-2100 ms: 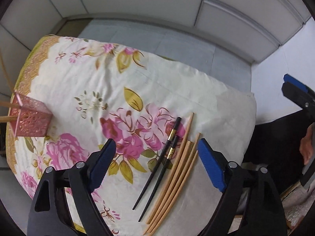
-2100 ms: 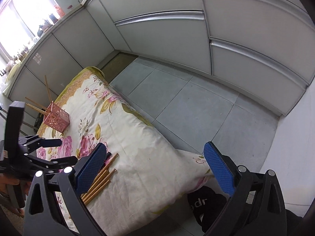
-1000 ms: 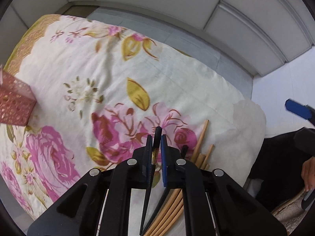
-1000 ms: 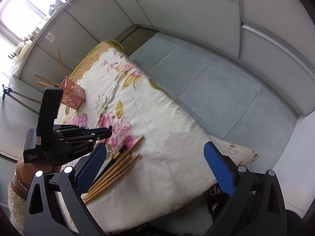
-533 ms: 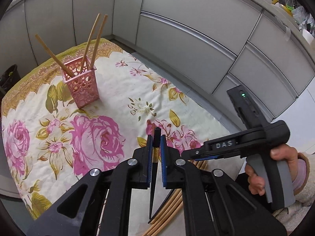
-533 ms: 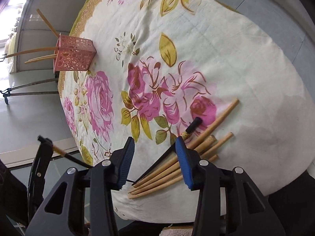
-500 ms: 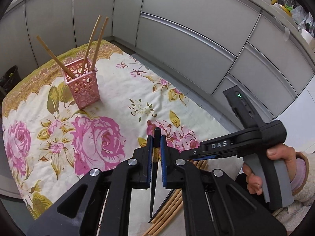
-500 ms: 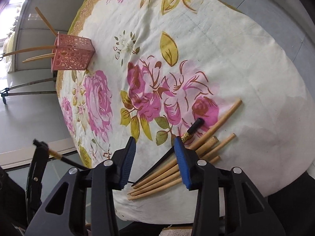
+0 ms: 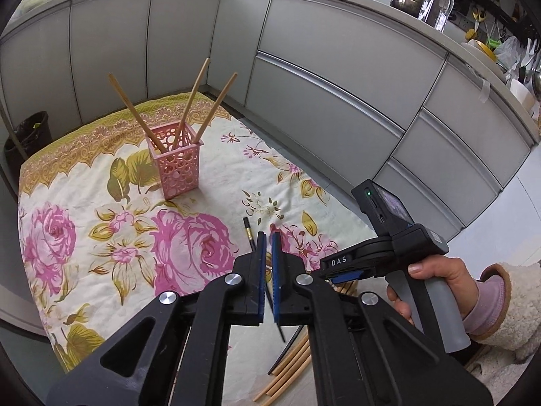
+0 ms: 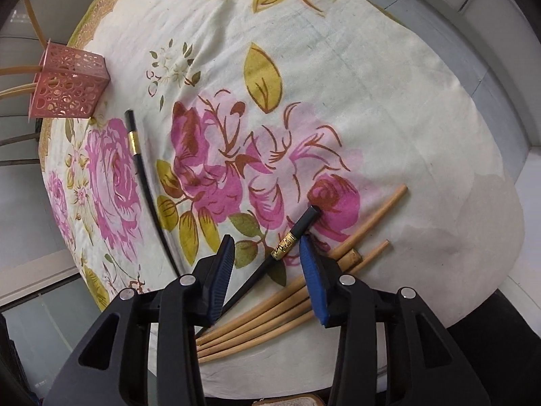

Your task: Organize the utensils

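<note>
My left gripper (image 9: 267,237) is shut on a black chopstick (image 9: 249,233), which hangs tilted above the floral tablecloth (image 9: 84,203). The same chopstick (image 10: 142,172) shows in the right wrist view, in the air. Beyond it stands a pink perforated holder (image 9: 175,165) with three wooden chopsticks (image 9: 192,108) in it. My right gripper (image 10: 266,247) points down at a second black chopstick (image 10: 294,233) lying on the cloth. Its jaws are opening; the chopstick lies between the pads, untouched. Several wooden chopsticks (image 10: 358,233) lie just right of it. A hand holds the right gripper (image 9: 389,253).
Grey cabinet fronts (image 9: 338,108) run along the far side, with pots on the counter above. A dark bin (image 9: 30,132) stands on the floor at the left. The table's edge (image 10: 507,237) drops off close behind the wooden chopsticks. The pink holder (image 10: 67,81) sits far left.
My left gripper closed on one black chopstick, lifted it off the cloth and turned toward the holder. My right gripper came down over the other black chopstick and narrowed its jaws.
</note>
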`<state>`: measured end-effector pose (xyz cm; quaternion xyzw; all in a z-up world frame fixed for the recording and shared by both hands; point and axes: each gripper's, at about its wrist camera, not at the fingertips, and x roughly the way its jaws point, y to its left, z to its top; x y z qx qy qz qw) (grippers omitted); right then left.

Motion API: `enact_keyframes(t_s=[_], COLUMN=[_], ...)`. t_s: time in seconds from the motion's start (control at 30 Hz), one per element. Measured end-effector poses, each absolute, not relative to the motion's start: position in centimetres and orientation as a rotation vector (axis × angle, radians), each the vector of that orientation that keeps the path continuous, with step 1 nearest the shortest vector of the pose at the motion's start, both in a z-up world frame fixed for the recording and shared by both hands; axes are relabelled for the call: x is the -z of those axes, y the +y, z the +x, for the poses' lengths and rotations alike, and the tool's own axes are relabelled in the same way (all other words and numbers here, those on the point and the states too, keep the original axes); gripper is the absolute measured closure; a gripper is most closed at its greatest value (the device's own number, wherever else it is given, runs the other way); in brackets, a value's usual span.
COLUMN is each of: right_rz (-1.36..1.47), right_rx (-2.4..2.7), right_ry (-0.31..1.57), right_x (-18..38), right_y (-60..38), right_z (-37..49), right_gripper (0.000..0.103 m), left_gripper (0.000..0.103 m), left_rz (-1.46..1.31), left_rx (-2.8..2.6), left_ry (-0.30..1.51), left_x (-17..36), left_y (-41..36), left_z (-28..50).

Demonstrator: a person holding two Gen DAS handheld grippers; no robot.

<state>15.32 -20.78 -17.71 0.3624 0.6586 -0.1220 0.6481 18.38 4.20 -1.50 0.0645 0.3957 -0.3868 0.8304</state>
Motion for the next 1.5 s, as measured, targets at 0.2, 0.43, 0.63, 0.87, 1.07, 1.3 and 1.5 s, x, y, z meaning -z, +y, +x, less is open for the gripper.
enact_keyframes(t_s=[0.2, 0.43, 0.63, 0.87, 1.07, 1.3, 1.5], right_rz=[0.595, 0.657, 0.586, 0.61, 0.661, 0.687, 0.688], right_rx=[0.338, 0.276, 0.311, 0.239, 0.203, 0.185, 0.156], right_ry=[1.485, 1.43, 1.496, 1.409, 1.266, 1.142, 1.06], right_x=[17.5, 18.3, 18.5, 18.1, 15.1, 12.8, 11.2], right_y=[-17.9, -18.9, -18.7, -20.6, -24.5, -25.7, -26.6], right_z=[17.8, 18.4, 20.4, 18.8, 16.6, 15.2, 14.5], right_gripper=[0.087, 0.09, 0.09, 0.093, 0.095, 0.095, 0.095], left_gripper=[0.101, 0.099, 0.099, 0.094, 0.091, 0.089, 0.097], left_rz=[0.106, 0.106, 0.119, 0.125, 0.256, 0.369, 0.439], left_rx=[0.788, 0.744, 0.732, 0.73, 0.666, 0.583, 0.556], left_ry=[0.833, 0.893, 0.917, 1.027, 1.219, 1.279, 1.215], left_x=[1.2, 2.8, 3.7, 6.5, 13.3, 16.8, 16.8], left_y=[5.1, 4.0, 2.1, -1.0, -6.9, -11.4, -12.7], left_z=[18.9, 20.4, 21.3, 23.9, 28.0, 30.1, 29.8])
